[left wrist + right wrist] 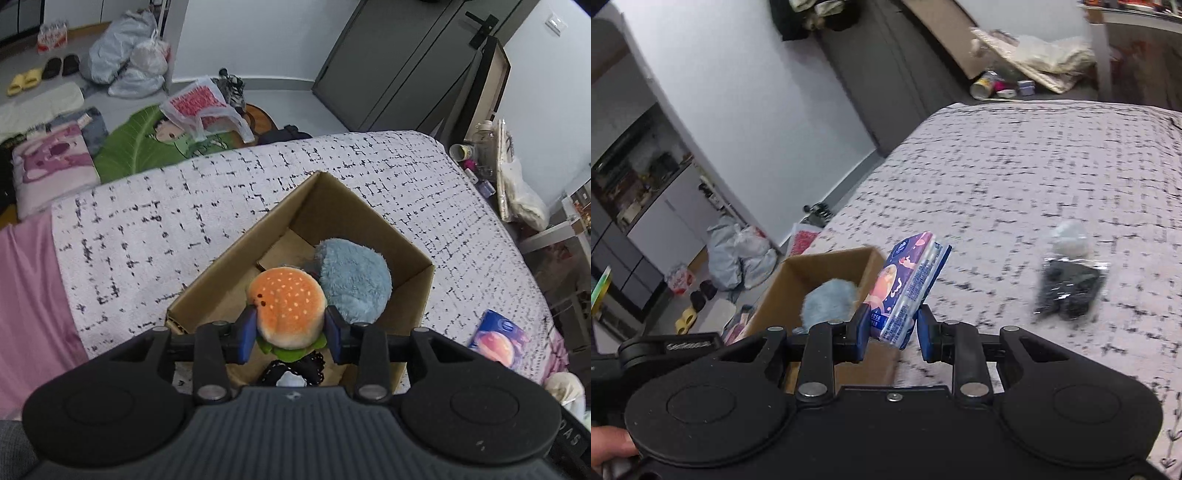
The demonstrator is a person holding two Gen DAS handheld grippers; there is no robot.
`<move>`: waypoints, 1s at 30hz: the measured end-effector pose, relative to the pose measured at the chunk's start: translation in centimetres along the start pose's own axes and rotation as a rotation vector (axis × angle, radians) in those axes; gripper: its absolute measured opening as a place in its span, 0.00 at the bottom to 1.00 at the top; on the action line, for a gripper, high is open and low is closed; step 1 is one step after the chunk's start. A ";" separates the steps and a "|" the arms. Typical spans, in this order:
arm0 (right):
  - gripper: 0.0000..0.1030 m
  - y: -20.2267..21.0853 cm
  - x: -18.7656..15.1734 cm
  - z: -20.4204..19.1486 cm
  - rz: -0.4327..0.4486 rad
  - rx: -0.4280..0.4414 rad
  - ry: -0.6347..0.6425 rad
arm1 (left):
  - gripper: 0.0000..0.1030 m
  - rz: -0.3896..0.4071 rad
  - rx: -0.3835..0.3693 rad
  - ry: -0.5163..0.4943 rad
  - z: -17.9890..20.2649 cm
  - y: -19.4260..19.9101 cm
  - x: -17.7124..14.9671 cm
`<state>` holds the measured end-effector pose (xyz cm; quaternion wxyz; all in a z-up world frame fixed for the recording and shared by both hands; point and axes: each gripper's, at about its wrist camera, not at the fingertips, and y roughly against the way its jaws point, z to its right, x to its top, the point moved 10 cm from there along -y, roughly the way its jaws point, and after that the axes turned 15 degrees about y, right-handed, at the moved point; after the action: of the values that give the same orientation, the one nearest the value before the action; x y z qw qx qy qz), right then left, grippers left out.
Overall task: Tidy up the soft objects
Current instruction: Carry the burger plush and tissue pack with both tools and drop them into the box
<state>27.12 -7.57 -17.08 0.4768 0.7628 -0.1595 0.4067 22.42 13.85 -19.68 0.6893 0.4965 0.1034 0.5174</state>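
My left gripper (pixel 290 332) is shut on a plush hamburger (pixel 286 306) and holds it over the open cardboard box (pixel 332 192) on the bed. A fluffy blue plush (pixel 354 284) lies inside the box; it also shows in the right wrist view (pixel 829 299). My right gripper (pixel 892 332) is shut on a blue tissue pack (pixel 908 288) and holds it tilted in the air beside the box (pixel 827 264). In the left wrist view the tissue pack (pixel 498 341) shows at the right, beyond the box.
The bed has a white cover with black flecks (pixel 184 221). A black item in clear plastic (pixel 1069 288) lies on the cover to the right. Bags, slippers and cushions lie on the floor (pixel 122 62) past the bed. A cluttered side table (pixel 484 162) stands at the bed's corner.
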 end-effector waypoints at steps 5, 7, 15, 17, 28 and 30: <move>0.26 -0.6 0.4 -2.7 -0.005 0.032 0.042 | 0.40 -0.010 -0.018 0.021 -0.5 -0.4 0.3; 0.26 -1.1 0.3 -3.7 -0.017 0.043 0.053 | 0.42 -0.020 -0.026 0.042 -0.9 -0.7 0.4; 0.26 -3.0 -0.9 -7.1 -0.080 0.092 0.095 | 0.46 -0.049 -0.042 0.124 -2.2 -1.1 1.3; 0.26 -3.3 -1.0 -7.9 -0.095 0.106 0.098 | 0.46 -0.038 -0.041 0.125 -2.3 -0.8 1.9; 0.28 -4.8 -2.3 -10.6 -0.166 0.153 0.150 | 0.47 -0.029 -0.042 0.071 -2.3 -0.3 3.1; 0.42 -4.7 -2.6 -10.7 -0.179 0.161 0.164 | 0.47 -0.028 -0.035 0.058 -2.1 -0.3 3.0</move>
<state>23.45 3.59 -19.59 0.4597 0.7741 -0.0180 0.4348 22.54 17.51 -19.84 0.7016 0.4677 0.1211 0.5238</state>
